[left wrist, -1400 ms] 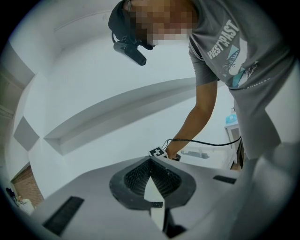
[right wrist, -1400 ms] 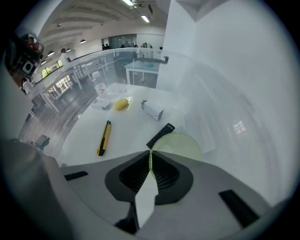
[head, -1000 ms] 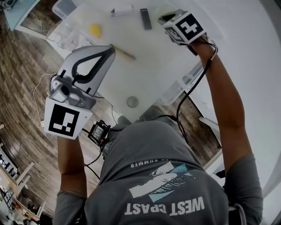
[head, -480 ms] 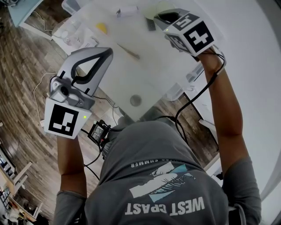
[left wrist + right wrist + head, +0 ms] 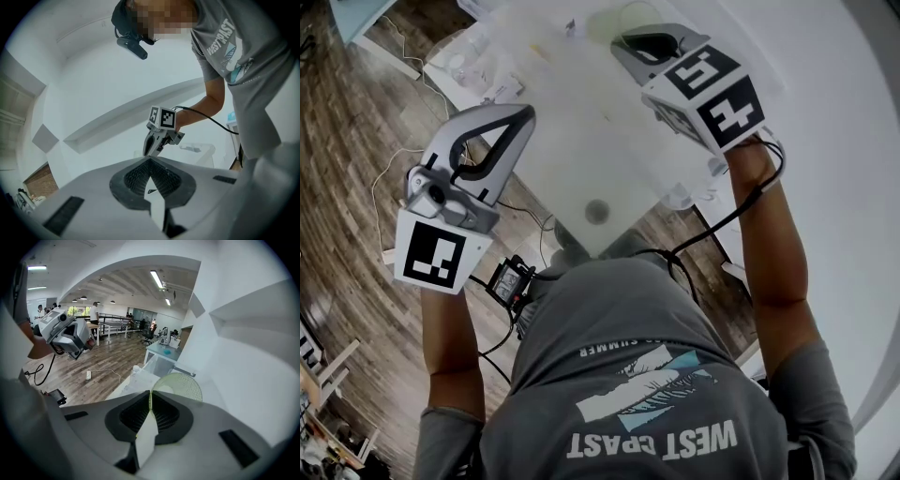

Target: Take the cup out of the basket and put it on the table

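Note:
My right gripper is shut on the thin rim of a pale green cup with a dotted wall, held up above the white table. In the head view the right gripper is at the top right, with the green cup showing faintly beyond its tips. My left gripper hangs at the table's left edge, jaws shut with nothing between them. The left gripper view looks across at the right gripper from the side. No basket can be made out.
A small grey round thing lies on the table near the front edge. Clear plastic bins stand left of the table. A black device with cables lies on the wooden floor. A white wall runs along the right.
The right gripper has risen and come nearer to me with the green cup in its jaws. The items at the far end of the table have slid out of the picture. The left gripper shifted only slightly.

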`<state>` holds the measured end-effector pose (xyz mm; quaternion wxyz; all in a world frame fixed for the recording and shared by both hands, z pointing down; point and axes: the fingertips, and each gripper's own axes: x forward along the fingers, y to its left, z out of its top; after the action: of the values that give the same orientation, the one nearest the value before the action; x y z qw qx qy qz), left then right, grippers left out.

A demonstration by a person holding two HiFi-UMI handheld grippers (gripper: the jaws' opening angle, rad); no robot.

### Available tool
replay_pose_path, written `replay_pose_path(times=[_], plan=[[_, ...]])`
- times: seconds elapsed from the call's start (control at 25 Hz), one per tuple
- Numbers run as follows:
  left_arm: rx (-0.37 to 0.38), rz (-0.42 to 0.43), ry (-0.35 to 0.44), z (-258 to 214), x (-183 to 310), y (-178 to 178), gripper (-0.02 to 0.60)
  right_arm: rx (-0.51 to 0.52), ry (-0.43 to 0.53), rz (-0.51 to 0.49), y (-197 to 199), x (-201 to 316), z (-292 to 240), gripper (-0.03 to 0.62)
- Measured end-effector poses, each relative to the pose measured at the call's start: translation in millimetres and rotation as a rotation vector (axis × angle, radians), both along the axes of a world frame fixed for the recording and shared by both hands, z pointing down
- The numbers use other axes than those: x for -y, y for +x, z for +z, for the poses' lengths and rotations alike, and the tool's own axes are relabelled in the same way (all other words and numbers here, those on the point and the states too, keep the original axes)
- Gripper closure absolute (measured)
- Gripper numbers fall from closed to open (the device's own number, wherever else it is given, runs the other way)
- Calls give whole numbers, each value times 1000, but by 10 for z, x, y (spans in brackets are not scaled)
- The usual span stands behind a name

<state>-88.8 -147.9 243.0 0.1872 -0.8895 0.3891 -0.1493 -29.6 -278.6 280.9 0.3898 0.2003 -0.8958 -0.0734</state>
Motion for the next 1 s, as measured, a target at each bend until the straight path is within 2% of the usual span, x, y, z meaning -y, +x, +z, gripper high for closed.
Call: replay_pose_path(times=[0.52, 1.0], plan=[[19, -94, -7, 400, -207, -260, 572, 67, 19, -130, -513, -512, 205, 565], [12, -189, -34, 716, -304, -576, 572, 63, -47, -240, -973, -808, 670, 565]])
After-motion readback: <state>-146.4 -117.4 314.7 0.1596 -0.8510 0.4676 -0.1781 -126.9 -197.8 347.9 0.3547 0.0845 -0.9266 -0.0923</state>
